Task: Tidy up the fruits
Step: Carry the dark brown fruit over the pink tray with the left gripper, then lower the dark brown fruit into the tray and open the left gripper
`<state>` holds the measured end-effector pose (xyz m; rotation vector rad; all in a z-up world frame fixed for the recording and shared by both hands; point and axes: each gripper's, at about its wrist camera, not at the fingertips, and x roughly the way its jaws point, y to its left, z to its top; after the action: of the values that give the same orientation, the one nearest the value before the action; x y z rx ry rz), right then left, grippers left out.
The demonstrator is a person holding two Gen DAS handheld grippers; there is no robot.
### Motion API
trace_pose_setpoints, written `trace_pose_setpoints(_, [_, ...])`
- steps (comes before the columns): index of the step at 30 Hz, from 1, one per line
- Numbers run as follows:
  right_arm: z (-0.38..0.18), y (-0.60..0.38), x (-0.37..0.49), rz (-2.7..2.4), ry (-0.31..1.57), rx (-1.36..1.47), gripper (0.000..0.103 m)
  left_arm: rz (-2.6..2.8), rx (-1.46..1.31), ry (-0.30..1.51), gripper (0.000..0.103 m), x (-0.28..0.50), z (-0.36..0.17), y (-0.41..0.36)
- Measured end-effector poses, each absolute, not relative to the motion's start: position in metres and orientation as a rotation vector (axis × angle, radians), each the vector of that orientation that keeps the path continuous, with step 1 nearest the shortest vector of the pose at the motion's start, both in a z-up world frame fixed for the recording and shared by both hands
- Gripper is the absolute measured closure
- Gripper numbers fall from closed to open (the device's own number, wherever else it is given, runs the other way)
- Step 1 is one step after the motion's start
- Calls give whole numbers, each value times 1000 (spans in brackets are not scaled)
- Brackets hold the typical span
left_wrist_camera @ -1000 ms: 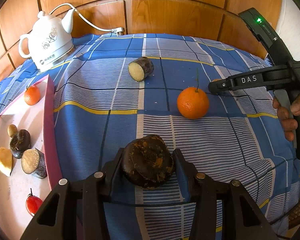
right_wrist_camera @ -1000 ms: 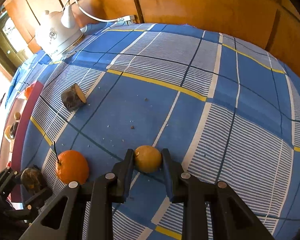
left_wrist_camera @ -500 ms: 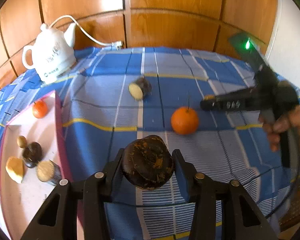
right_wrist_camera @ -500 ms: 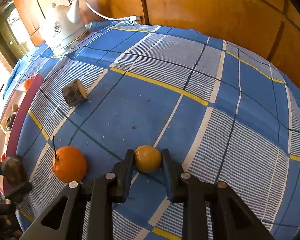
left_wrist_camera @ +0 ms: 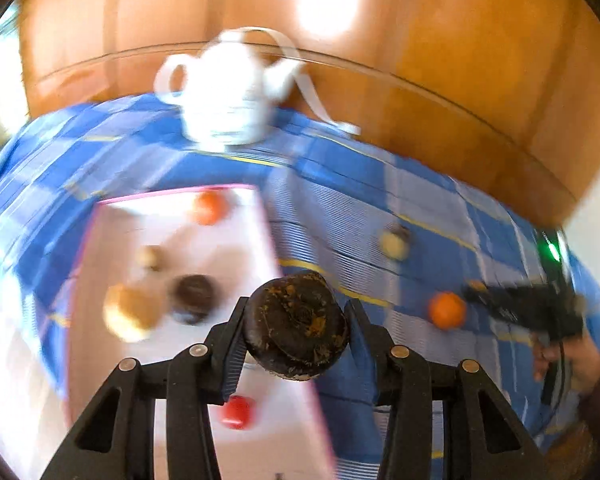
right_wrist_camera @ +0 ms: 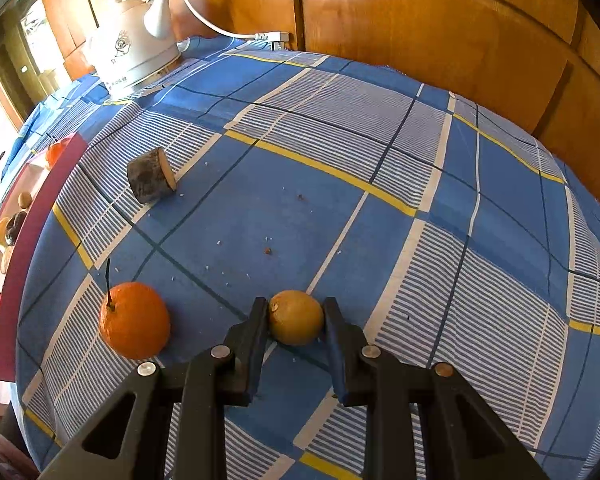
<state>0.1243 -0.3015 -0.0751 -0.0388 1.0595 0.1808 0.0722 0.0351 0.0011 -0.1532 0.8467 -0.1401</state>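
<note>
**Dark fruit carried over the tray while the yellow one waits in a clamp**

The left gripper is clenched on a dark round fruit, its two pads pressing the flanks so the piece hangs clear of the cloth. Directly beneath and ahead of that gripper lies the white tray with its pink rim. The held fruit hovers over the tray's near right edge, which reads as a carry toward a drop, not yet a release. The view is smeared, so small details on the tray are uncertain. Still, several pieces already sit there: a small orange one at the far end, a dark piece and a pale one just left of the jaws, and a red one below them.

The right gripper grasps a small yellow fruit that rests on the blue checked tablecloth, pads touching both sides. It looks held low, probably waiting its turn. Left of that gripper stands an orange with a stem, close but apart. Farther ahead to the left lies a cut dark piece, and a white kettle stands at the far edge. The orange and the cut piece appear yet to be gathered.
</note>
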Motion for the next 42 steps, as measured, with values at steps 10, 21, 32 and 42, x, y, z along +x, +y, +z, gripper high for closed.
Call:
trace_pose_setpoints(10, [-75,-303,124,177,1057,-37,76,14,-330,859,56,98,-10,117])
trace_pose_setpoints(21, [-75,-303,124,175,1059,-43,76,-16,-329,929,56,159,-33,98])
trace_pose_setpoints(32, [-75,-302,126,174,1064,-37,76,-29,-324,938,46,173,-41,82])
trace_pose_setpoints(42, [-76,-306,126,177,1061,10,76,18,-245,912,46,120,-32,74])
